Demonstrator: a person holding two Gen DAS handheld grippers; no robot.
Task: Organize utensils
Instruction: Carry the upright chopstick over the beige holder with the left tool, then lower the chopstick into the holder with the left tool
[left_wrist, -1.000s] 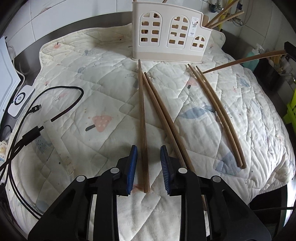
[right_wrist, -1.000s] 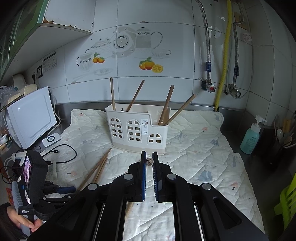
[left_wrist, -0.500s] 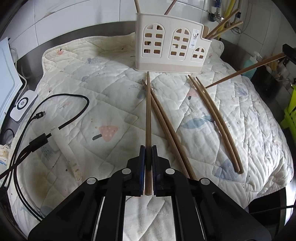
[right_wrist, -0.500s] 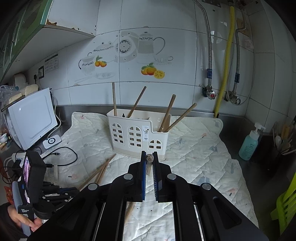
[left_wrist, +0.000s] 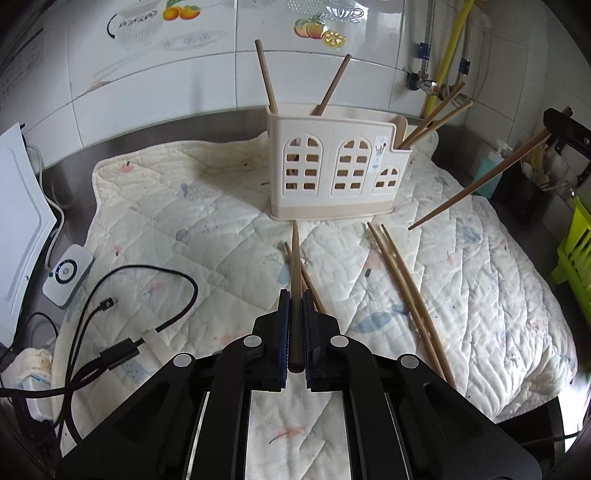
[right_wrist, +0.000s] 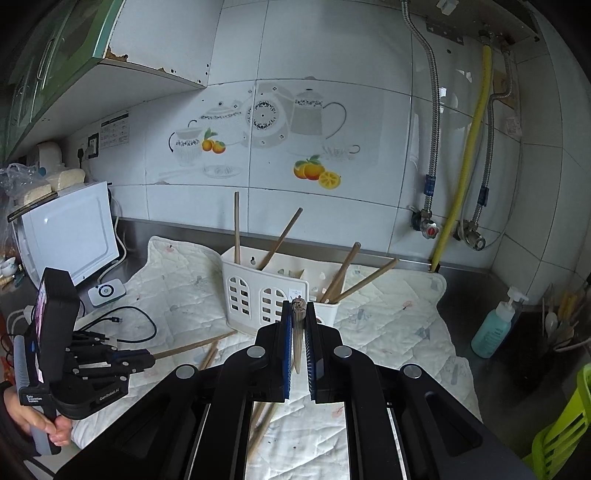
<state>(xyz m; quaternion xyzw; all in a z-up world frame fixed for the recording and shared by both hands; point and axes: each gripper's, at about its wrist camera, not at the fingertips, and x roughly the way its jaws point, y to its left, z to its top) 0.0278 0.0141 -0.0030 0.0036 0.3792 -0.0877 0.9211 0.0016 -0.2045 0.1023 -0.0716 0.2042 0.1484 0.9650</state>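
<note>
At the left a black cable (left_wrist: 147, 325) lies on the quilted mat (left_wrist: 207, 229) covering the surface. The left gripper (left_wrist: 294, 306) has its jaws clamped on a dark chopstick (left_wrist: 294, 266) pointing toward the cream holder (left_wrist: 332, 173) at the far middle. Right of it, two loose chopsticks (left_wrist: 402, 280) lie on the mat. The right gripper (right_wrist: 298, 321) grips another chopstick (right_wrist: 297, 314), seemingly end-on.
</note>
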